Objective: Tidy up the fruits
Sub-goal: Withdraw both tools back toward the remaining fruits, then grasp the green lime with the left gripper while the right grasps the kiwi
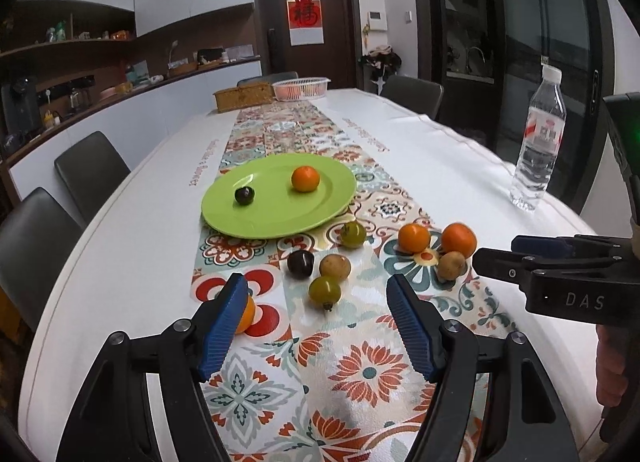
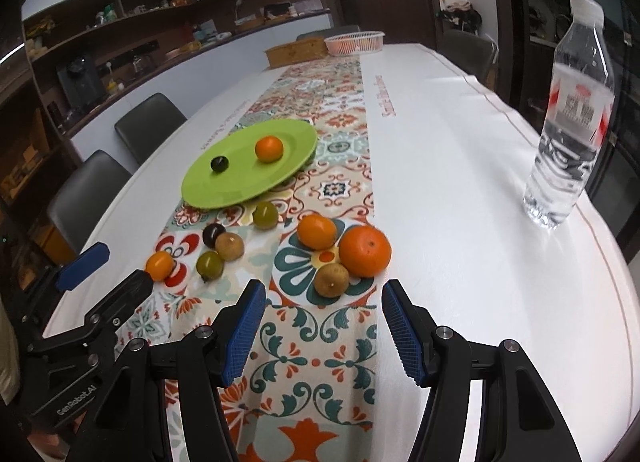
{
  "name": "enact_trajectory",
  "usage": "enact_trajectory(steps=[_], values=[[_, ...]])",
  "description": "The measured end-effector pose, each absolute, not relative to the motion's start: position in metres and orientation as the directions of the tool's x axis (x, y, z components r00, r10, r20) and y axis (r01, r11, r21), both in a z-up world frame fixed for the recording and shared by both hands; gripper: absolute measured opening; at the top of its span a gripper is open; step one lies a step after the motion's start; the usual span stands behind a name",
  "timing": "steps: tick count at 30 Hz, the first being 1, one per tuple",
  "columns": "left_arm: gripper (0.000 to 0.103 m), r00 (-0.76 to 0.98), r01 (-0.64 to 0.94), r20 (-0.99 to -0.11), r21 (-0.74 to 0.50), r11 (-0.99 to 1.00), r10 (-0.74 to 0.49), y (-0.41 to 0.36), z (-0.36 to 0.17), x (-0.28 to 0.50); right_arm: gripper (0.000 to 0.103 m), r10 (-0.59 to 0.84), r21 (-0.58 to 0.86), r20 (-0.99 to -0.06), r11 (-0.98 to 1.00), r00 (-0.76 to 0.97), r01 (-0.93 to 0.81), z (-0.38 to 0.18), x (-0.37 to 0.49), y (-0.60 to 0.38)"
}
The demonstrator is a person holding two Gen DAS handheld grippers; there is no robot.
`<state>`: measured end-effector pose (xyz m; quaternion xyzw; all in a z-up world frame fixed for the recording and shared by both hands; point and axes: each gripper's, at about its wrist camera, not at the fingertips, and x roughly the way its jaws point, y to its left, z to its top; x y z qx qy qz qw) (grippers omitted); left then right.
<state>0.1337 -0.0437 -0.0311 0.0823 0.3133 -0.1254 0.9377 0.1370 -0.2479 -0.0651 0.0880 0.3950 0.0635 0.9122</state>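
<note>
A green plate (image 1: 276, 213) (image 2: 240, 181) on the patterned runner holds an orange (image 1: 305, 178) and a dark plum (image 1: 244, 195). Several loose fruits lie in front of it: a dark plum (image 1: 300, 264), a brown fruit (image 1: 335, 266), two green fruits (image 1: 325, 290) (image 1: 353, 234), and two oranges (image 2: 317, 232) (image 2: 365, 250) with a brown fruit (image 2: 331, 280). My left gripper (image 1: 315, 280) is open just short of the nearest green fruit; a small orange (image 1: 247, 314) sits behind its left finger. My right gripper (image 2: 323, 286) is open, close before the brown fruit.
A water bottle (image 2: 568, 121) stands at the right near the table's edge. A wicker box (image 1: 244, 95) and a white basket (image 1: 301, 86) sit at the far end. Dark chairs (image 1: 90, 169) line the left side.
</note>
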Motion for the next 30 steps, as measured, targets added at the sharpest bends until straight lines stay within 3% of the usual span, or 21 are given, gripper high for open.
enact_trajectory(steps=[7, 17, 30], values=[[0.069, 0.726, 0.296, -0.661, 0.05, 0.954, -0.191, -0.043, -0.053, 0.152, 0.061, 0.189, 0.219, -0.743, 0.975, 0.642, -0.033, -0.083, 0.152, -0.246], [0.05, 0.673, 0.31, -0.709, 0.011, 0.951, -0.212, -0.046, -0.071, 0.175, 0.055, 0.19, 0.228, -0.773, 0.974, 0.606, -0.014, -0.097, 0.169, -0.245], [0.037, 0.61, 0.308, -0.756, -0.05, 0.95, -0.238, -0.051, -0.085, 0.203, 0.046, 0.195, 0.228, -0.789, 0.973, 0.582, -0.016, -0.104, 0.181, -0.243]])
